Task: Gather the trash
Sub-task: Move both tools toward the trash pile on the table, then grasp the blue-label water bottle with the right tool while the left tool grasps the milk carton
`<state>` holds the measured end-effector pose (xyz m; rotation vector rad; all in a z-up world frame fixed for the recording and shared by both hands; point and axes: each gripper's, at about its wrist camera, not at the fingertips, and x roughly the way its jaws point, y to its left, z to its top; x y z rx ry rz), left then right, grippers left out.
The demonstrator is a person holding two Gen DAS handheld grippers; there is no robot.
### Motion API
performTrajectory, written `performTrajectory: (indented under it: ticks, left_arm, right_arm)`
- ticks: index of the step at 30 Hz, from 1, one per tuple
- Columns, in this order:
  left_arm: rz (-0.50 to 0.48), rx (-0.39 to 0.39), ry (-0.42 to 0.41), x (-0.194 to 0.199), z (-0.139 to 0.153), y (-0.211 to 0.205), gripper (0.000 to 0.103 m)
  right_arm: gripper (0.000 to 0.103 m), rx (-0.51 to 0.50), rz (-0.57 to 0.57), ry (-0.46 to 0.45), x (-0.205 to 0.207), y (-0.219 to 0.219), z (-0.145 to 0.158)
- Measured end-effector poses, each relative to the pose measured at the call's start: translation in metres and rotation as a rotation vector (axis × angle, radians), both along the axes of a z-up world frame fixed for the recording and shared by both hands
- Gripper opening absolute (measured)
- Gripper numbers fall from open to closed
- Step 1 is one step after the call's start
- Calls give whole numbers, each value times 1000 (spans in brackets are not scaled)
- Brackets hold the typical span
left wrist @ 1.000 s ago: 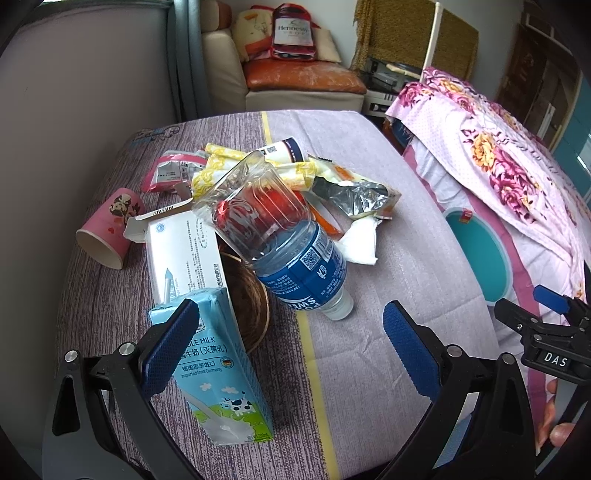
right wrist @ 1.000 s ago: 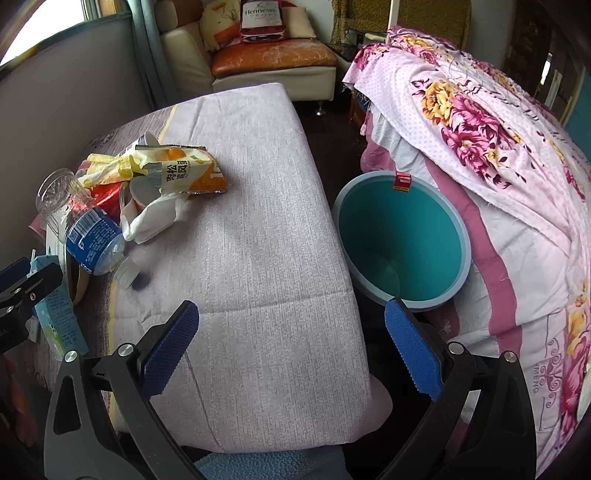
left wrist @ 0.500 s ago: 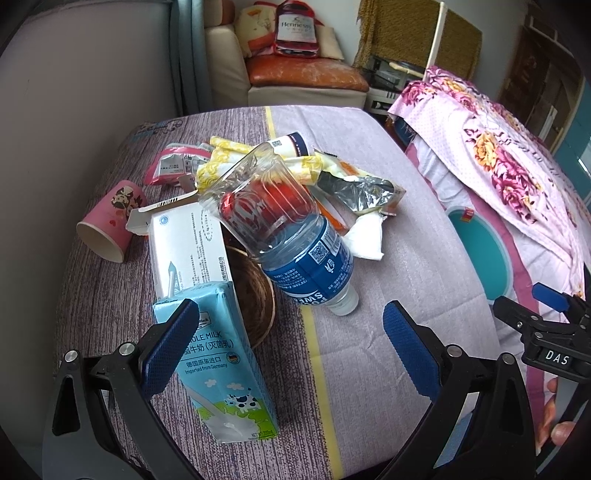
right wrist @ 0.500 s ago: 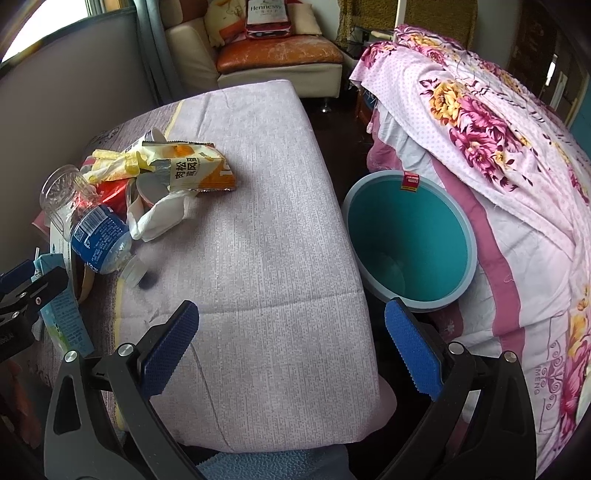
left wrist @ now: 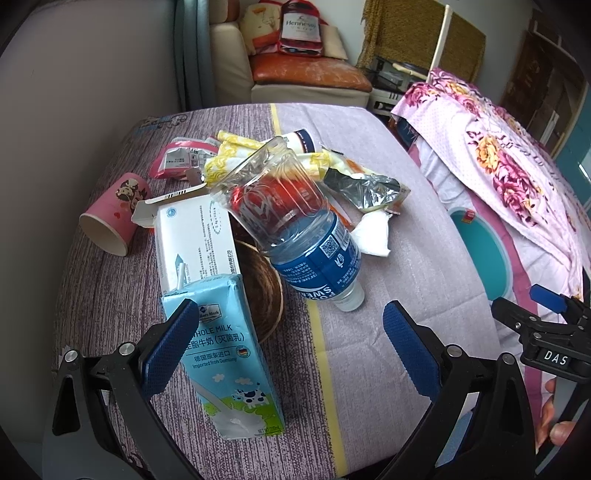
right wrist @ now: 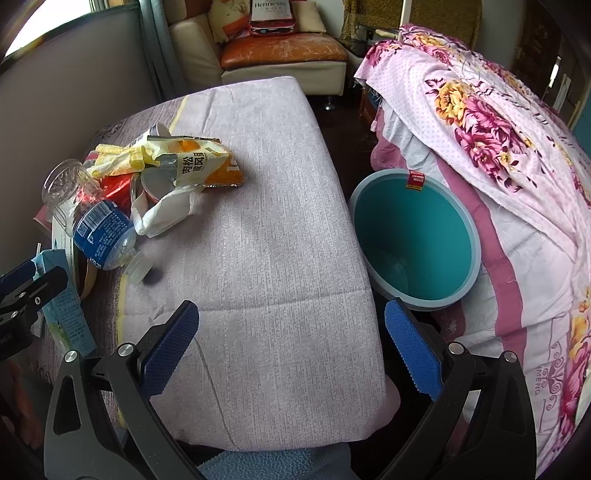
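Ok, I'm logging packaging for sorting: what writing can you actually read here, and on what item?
"WHOLE MILK", "Imported from Germany": blue milk carton.
"Hennessy": red bag on the sofa.
"DAS": black body of the right gripper.
"SWE", part of a word, seen upside down: water bottle label.
"肉松": orange snack bag.
White carton fine print, barcodes, bin tag: too small to read.

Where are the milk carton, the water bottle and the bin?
milk carton (left wrist: 225, 354), left wrist view, on its printed front face.
water bottle (left wrist: 317, 254), left wrist view, on its blue label.
bin (right wrist: 413, 229), right wrist view, on its teal inner wall.
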<state>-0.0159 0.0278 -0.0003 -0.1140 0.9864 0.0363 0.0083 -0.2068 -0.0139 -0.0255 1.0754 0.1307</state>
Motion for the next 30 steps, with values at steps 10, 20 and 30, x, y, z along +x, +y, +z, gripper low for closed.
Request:
performTrajectory:
  ticks: [10, 20, 30]
  left_arm:
    - [27, -10, 7, -5, -2, 14, 100]
    - [126, -70, 104, -19, -32, 52, 100]
    - [156, -133, 176, -26, -58, 62, 100]
  right_arm:
    - [97, 24, 17, -8, 1, 3, 5]
    - [97, 64, 85, 30, 1, 20, -8]
    - [97, 136, 120, 76, 7, 29, -16]
